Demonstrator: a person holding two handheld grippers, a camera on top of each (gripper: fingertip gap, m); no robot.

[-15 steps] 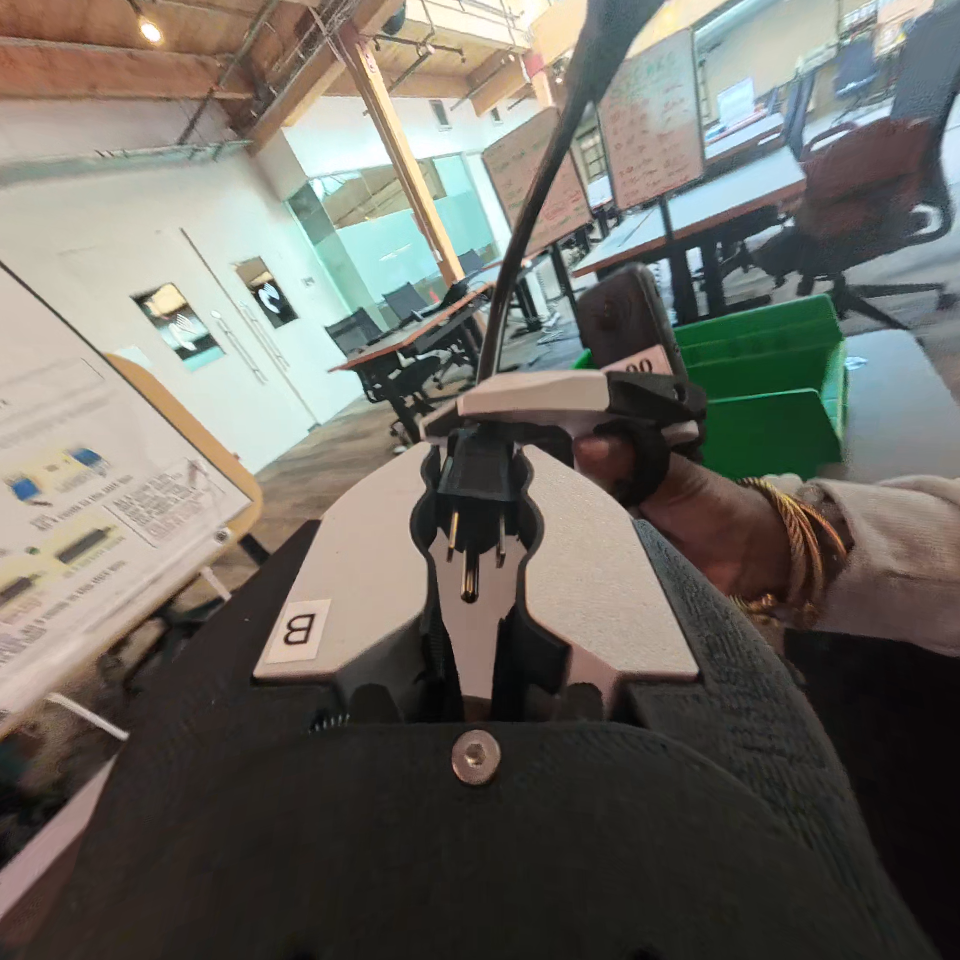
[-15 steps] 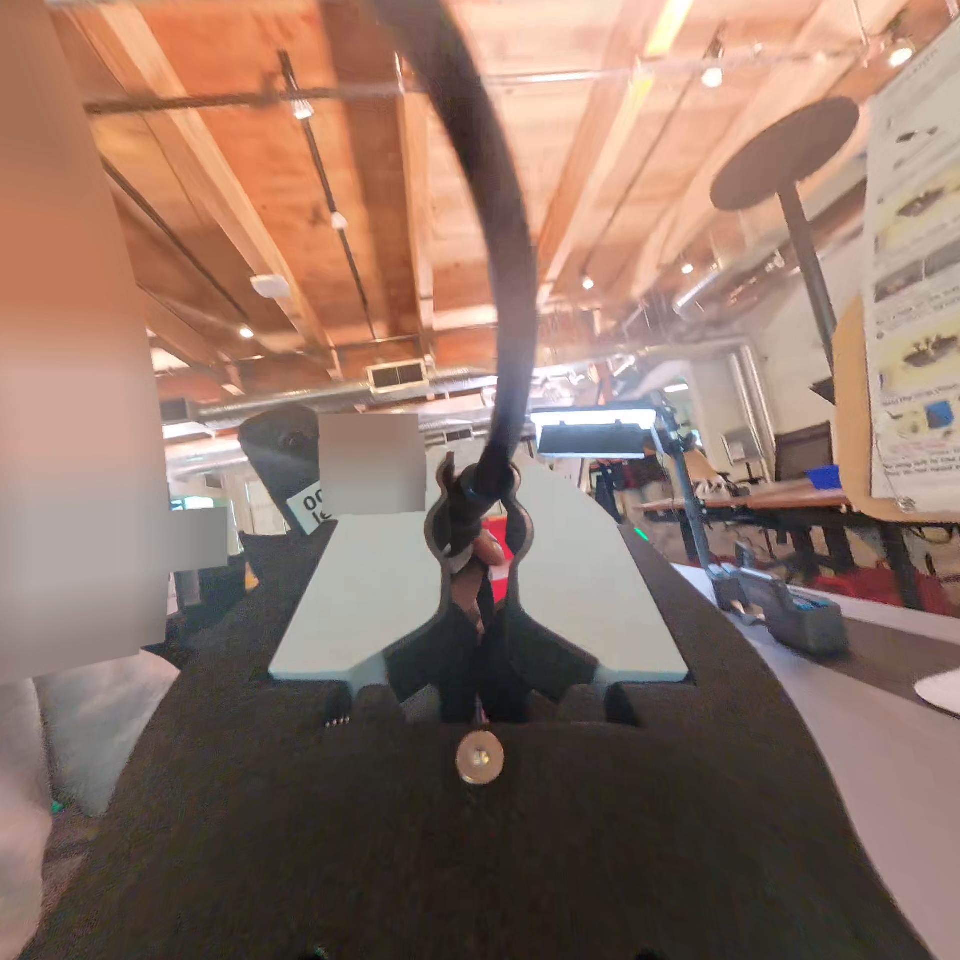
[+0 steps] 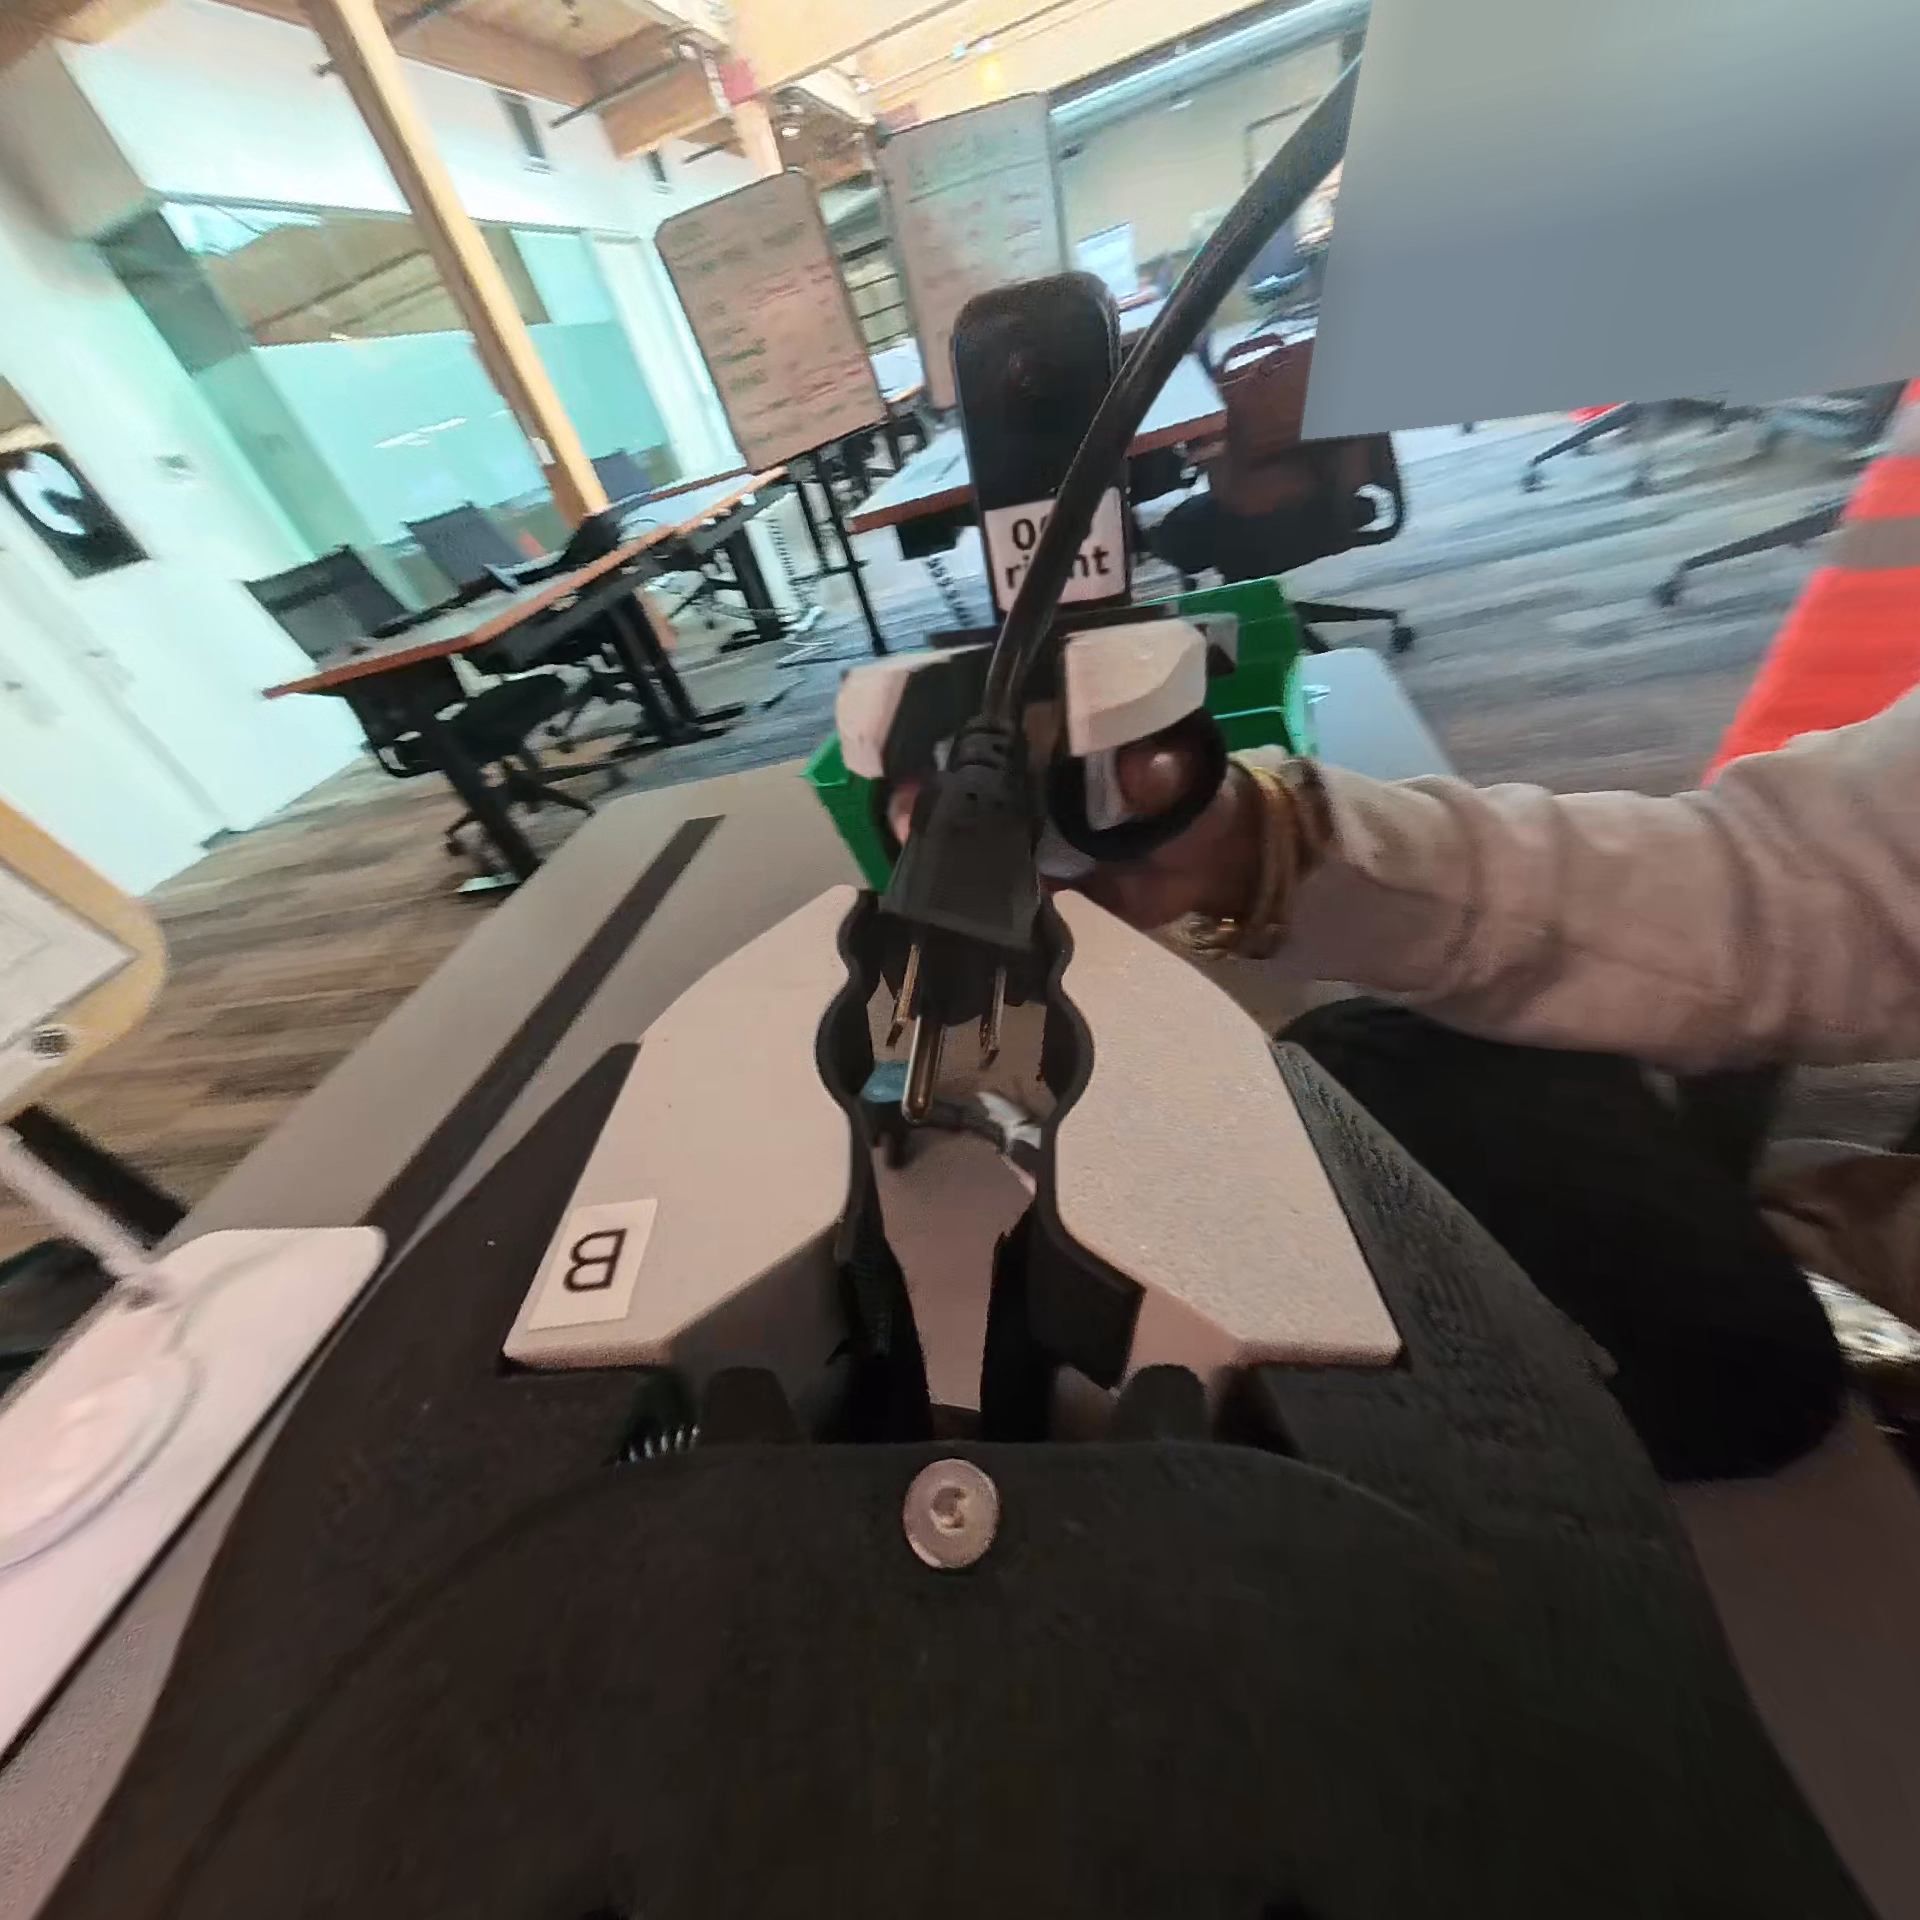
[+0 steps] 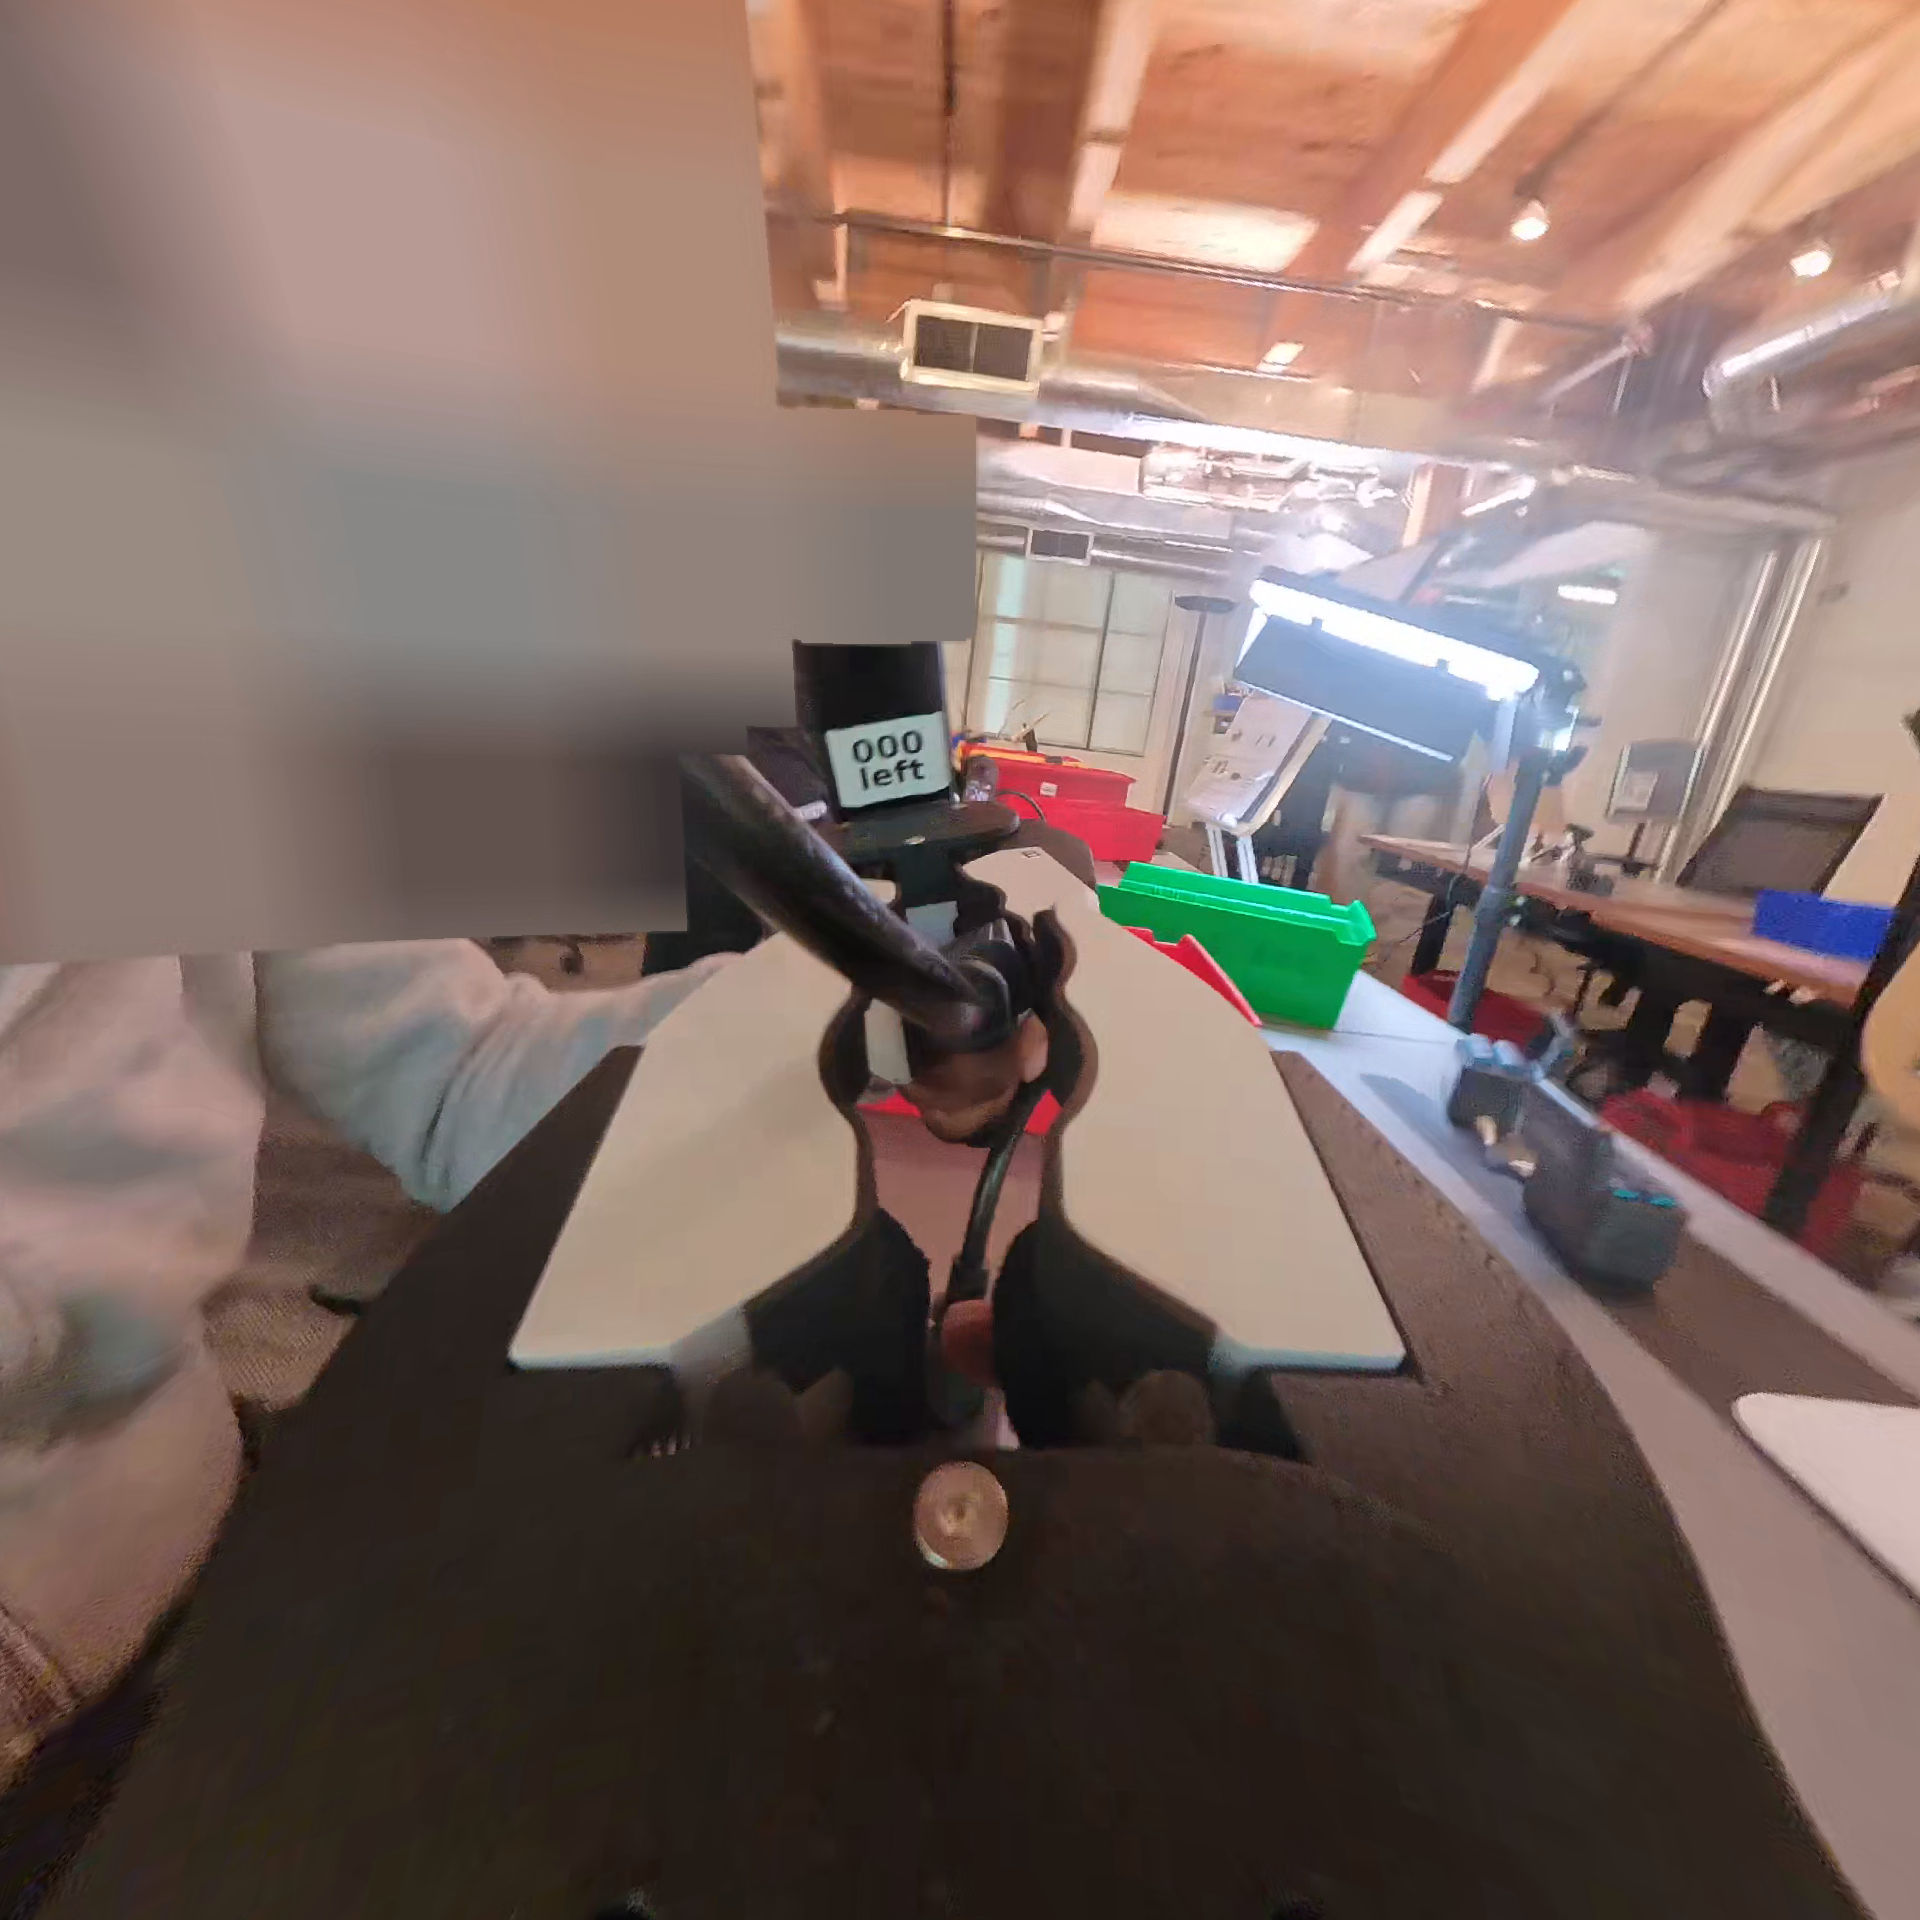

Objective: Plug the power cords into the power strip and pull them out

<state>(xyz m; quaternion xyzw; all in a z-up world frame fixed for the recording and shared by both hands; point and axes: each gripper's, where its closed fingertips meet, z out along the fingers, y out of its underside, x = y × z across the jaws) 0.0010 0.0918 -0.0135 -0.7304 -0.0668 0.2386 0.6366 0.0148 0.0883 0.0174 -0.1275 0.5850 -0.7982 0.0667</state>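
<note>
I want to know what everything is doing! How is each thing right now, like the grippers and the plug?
Black three-prong plug: unplugged, prongs bare, held in the air.
Right grey-fingered gripper: shut on the black cord just behind the plug.
Left grey-fingered gripper: plug at its fingertips; grip unclear.
Grey power strip: lying apart from the plug.
Rectangular light panel: lit.

— What does the power cord (image 3: 1101,447) look like?
— Black, with a three-prong plug (image 3: 966,862) on its end, unplugged and held in the air.
— Which way do the prongs point?
— Down and toward the left wrist camera; the cable arcs up and to the right behind it.
</note>
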